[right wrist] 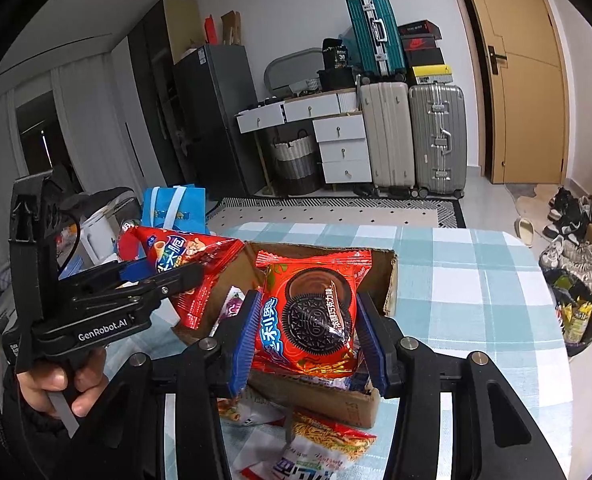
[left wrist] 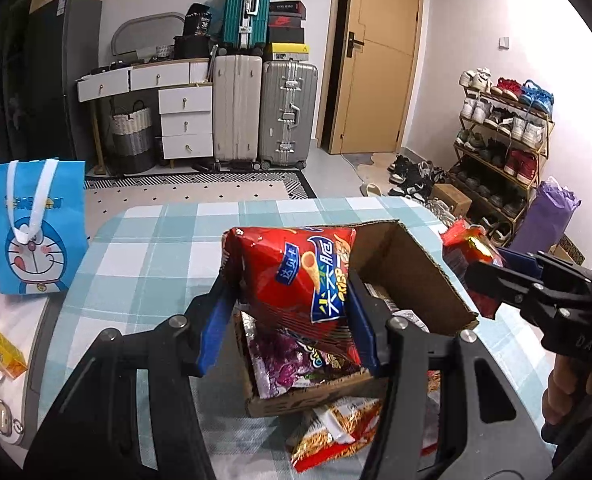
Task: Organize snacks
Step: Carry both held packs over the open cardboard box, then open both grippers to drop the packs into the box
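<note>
Red foil fills the middle of both wrist views. In the left wrist view the left gripper (left wrist: 292, 312) has its jaws closed on a red chip bag (left wrist: 296, 276), which stands with its long axis running up and down the frame, top seam toward the upper left, printed face to the camera. Its lower end hides much of the cardboard box (left wrist: 408, 276) behind and below it; only the box's far wall, right flap and a strip of the near edge show, with a purple packet (left wrist: 280, 364) partly visible inside. At the lower centre a noodle packet (left wrist: 336, 428) lies on the checked worktop (left wrist: 136, 264), cut off by the gripper's black arms.

In the right wrist view the right gripper (right wrist: 308, 336) has its jaws clamped on an Oreo packet (right wrist: 316, 312), held over the box opening, roughly upright and tilted slightly, its cookie print facing the camera. The packet covers most of the box interior, so what lies beneath it cannot be made out. At the left of that frame the other gripper and its chip bag appear side-on, the bag's long axis slanting from upper left down to the right, with a person's hand (right wrist: 56, 384) on the handle, partly cropped by the frame edge.
</note>
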Demonstrator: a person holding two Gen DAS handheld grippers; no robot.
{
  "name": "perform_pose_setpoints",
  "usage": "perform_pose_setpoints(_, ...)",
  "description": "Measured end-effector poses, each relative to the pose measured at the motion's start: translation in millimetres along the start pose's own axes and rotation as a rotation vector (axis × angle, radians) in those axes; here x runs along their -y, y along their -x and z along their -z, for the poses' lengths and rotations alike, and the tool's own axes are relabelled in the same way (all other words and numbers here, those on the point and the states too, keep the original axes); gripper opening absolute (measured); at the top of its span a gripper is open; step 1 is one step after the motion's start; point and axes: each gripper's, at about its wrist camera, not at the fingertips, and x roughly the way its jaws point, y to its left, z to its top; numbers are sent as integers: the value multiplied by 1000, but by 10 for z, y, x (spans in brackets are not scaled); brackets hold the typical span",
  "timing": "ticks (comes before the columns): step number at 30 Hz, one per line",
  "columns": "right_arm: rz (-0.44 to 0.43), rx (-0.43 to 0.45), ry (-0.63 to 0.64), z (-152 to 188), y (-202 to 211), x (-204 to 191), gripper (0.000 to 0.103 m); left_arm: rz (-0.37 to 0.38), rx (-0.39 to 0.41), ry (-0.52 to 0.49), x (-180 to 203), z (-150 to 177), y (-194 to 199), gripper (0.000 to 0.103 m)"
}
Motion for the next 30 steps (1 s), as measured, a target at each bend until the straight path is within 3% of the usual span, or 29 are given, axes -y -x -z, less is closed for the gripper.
perform_pose_setpoints(13, -24, -24, -23, -8, -367, 124, 47, -10, -34, -46, 117, -88, -569, 51)
perform_pose_setpoints(30, -42, -62, -25, -35, -709, 219, 47, 2, -96, -64, 242, -29, -1026, 51)
